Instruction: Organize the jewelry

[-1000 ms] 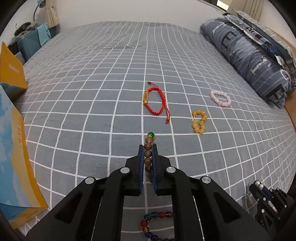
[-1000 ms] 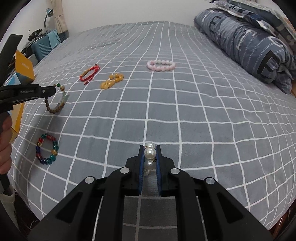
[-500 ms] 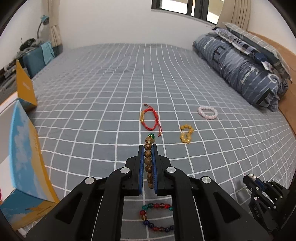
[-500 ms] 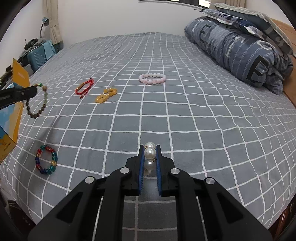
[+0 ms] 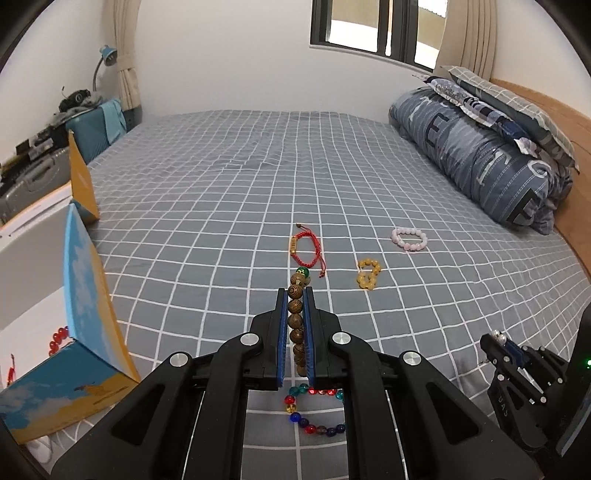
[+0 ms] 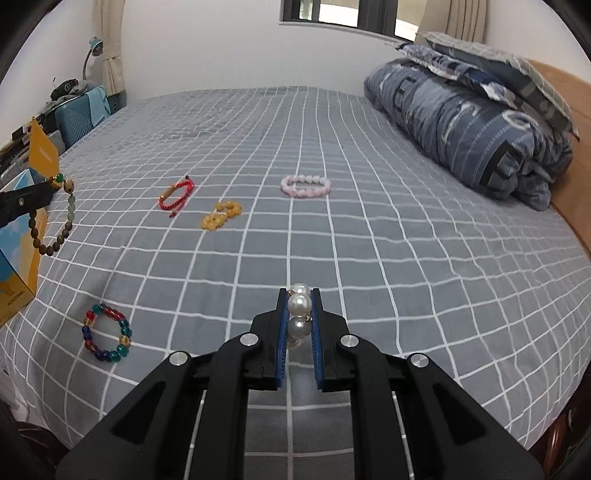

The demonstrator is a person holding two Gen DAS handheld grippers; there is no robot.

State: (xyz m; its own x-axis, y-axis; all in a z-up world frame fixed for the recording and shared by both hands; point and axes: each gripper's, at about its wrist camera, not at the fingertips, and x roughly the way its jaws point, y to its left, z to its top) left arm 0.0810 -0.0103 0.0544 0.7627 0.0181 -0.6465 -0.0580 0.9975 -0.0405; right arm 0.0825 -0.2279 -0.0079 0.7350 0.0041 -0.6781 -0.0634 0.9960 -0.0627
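Where curtains (image 5: pixel 127 62) flank the window (image 5: pixel 373 26), a checked bedspread (image 5: pixel 236 199) lies flat.

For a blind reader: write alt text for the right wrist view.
The right gripper pinches a white pearl bracelet above a grey checked bedspread. Farther off lie multicolored, red cord, amber and pink bracelets; at left, a wooden bead bracelet dangles beside a box.

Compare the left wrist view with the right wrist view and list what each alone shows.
Left only: red beads inside the open blue-and-yellow box.

Right only: the brown wooden bead bracelet as a whole hanging loop.

Both: red cord bracelet, amber bead bracelet, pink bead bracelet, multicoloured glass bead bracelet, white pearl strand.
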